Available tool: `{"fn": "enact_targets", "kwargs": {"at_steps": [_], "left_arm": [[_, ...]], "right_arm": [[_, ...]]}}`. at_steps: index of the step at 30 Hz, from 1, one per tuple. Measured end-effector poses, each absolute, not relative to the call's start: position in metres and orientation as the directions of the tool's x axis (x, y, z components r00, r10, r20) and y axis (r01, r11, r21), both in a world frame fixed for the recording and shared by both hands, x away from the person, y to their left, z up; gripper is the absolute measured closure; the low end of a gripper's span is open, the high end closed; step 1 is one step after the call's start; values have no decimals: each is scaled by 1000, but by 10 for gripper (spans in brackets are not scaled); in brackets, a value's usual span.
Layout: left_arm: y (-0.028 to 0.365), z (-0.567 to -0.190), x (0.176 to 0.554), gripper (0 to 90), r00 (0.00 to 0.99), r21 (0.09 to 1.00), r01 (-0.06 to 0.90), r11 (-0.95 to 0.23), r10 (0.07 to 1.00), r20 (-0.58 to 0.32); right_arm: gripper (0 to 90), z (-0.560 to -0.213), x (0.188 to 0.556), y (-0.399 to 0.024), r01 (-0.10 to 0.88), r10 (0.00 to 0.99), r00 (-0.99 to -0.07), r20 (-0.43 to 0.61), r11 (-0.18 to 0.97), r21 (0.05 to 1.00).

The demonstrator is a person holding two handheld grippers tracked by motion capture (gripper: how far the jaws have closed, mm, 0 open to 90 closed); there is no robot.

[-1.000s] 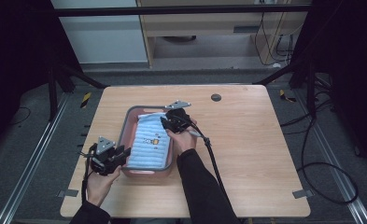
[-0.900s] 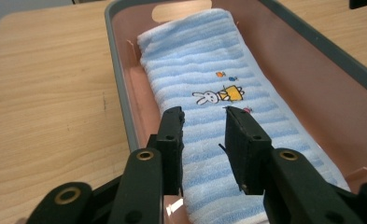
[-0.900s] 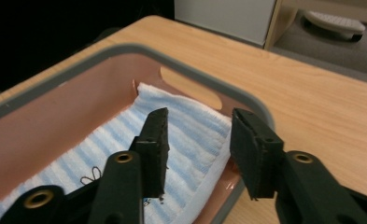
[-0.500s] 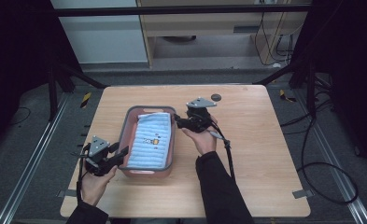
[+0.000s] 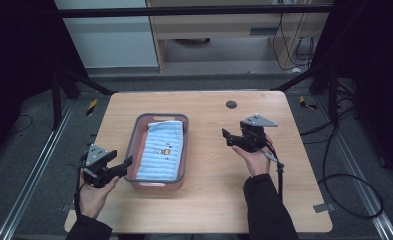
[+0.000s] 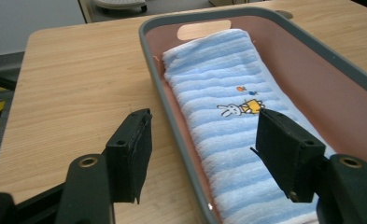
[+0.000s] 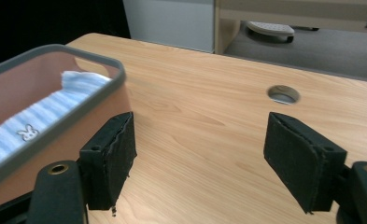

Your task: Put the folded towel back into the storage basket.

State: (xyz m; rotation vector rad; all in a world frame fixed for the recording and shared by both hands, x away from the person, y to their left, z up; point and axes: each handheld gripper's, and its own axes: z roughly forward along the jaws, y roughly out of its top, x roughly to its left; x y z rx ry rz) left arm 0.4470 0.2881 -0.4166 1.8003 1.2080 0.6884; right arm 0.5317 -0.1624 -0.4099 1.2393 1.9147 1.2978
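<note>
Left tool (image 5: 118, 166) gaping beside tub (image 5: 132, 147), towel (image 5: 160, 150) inside, right tool (image 5: 229, 137) gaping, table hole (image 5: 231, 104) beyond

Towel (image 6: 228, 98): soft ribbed terry cloth. Bin (image 6: 321, 60): smooth matt plastic. Table (image 7: 209, 126): smooth wood-grain top.

In the high view you see the table (image 5: 209, 200) lit evenly from above, while the upper left and right of the frame stay very dark. That picture is soft and a little grainy. In the left gripper view the light is bright and flat; the towel (image 6: 228, 112) is sharp, and its stripes look pale near the top. In the right gripper view the upper left corner is black, and the wood shows soft shadows under the jaws
</note>
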Motion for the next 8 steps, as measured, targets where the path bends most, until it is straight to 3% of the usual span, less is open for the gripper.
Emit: {"fn": "enact_targets", "kwargs": {"at_steps": [8], "left_arm": [[304,-416,448,384,346,874,465,-140,937,-34]], "right_arm": [[249,-419,516,-205,415,914,-401,67,116,903]]}}
